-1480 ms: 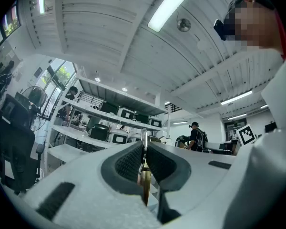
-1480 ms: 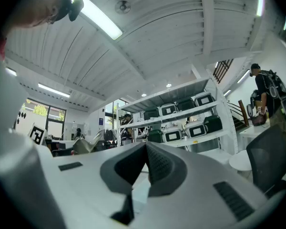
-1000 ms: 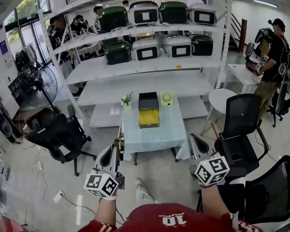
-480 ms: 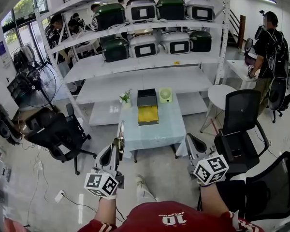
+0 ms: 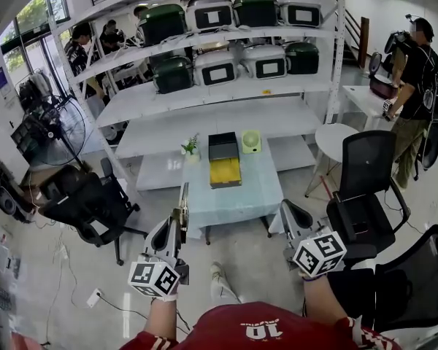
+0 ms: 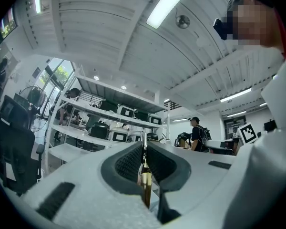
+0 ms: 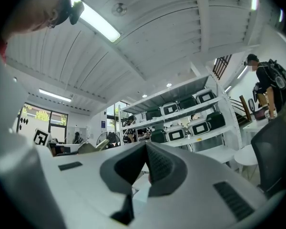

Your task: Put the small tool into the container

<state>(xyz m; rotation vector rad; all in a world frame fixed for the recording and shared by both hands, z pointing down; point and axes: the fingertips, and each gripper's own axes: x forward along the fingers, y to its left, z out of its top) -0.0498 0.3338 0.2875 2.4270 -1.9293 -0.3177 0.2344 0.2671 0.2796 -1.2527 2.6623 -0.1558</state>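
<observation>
Item: small tool point(image 5: 183, 197), thin stiff rod w/ brownish lower part, prob. light & slick, best held low on the thicker end; clenched upright in left gripper point(image 5: 174, 228), right gripper point(image 5: 292, 221) pinched shut, empty; container point(image 5: 225, 162) on table point(image 5: 237, 199), well apart.

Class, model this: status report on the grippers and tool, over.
Left gripper shut on small tool. Right gripper shut, empty. Container on table ahead, tool not yet in. Chairs flank the table.
</observation>
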